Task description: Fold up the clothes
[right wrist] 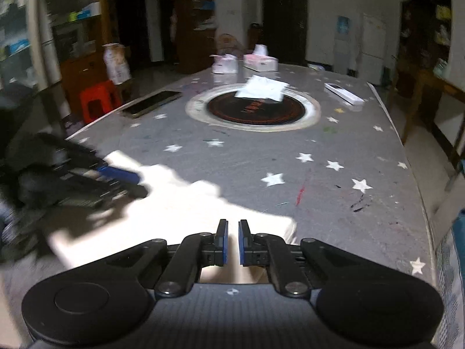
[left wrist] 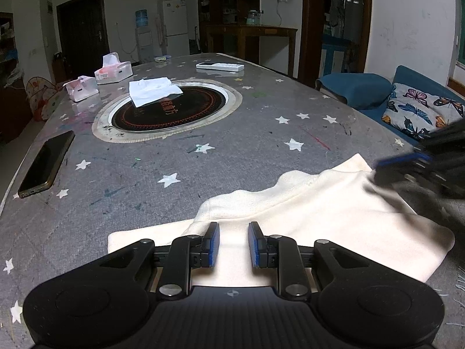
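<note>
A cream garment (left wrist: 319, 209) lies at the near edge of the grey star-patterned table (left wrist: 247, 145). A raised fold runs across it between the two grippers. My left gripper (left wrist: 234, 226) is at the fold's left end, its blue pads a little apart with cloth filling the gap. My right gripper (right wrist: 233, 224) is shut on the garment (right wrist: 180, 203) at its right edge. It shows blurred at the right of the left wrist view (left wrist: 380, 165). In the right wrist view the left gripper (right wrist: 128, 180) is a dark blur on the left.
A round black hotplate (left wrist: 180, 110) sits in the table's middle with a folded white cloth (left wrist: 154, 90) on its rim. A phone (left wrist: 46, 163) lies at the left edge. Two tissue boxes (left wrist: 113, 72) and a remote (left wrist: 220, 66) are at the back. A blue sofa (left wrist: 357, 90) stands to the right.
</note>
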